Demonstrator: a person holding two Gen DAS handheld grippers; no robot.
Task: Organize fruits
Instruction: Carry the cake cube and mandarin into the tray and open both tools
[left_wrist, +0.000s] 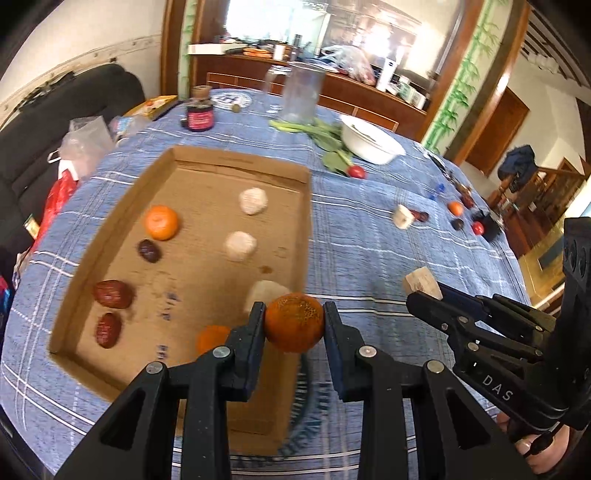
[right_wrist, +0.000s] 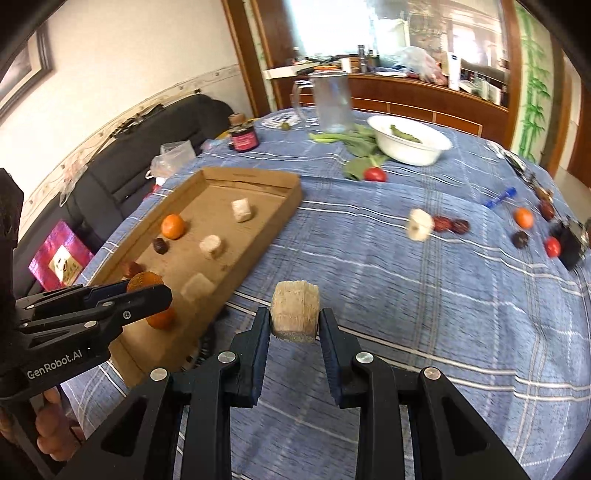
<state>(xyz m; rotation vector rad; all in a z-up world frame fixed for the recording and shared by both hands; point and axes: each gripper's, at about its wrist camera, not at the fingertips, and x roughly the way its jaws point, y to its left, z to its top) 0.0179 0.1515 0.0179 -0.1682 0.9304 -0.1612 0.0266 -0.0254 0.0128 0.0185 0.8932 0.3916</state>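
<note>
Black fingers of the left gripper (left_wrist: 294, 323) are clamped on a small orange (left_wrist: 294, 322), which sits between the pads just over the near right edge of the cardboard tray (left_wrist: 236, 162). Beside it, the right gripper (right_wrist: 295, 321) grasps a pale, fibrous chunk of fruit (right_wrist: 295, 311) — held above the blue checked tablecloth (right_wrist: 406, 295), just to the right of the tray.

Inside the tray lie two more oranges (left_wrist: 161, 222), one of them partly hidden behind the left fingers, along with three dark red dates (left_wrist: 112, 293) toward the left side and three pale chunks (left_wrist: 241, 246) toward the right.

Farther out on the cloth, well apart from the tray, another pale chunk (right_wrist: 420, 224) lies touching two dates (right_wrist: 451, 224); beyond those sit an orange (right_wrist: 523, 217), a dark date and a small red fruit (right_wrist: 552, 246). At the far side stand a white bowl (right_wrist: 410, 149), leafy greens (right_wrist: 354, 142) with a red fruit at their end, a clear pitcher (right_wrist: 332, 105) and a dark jar (right_wrist: 243, 137).
</note>
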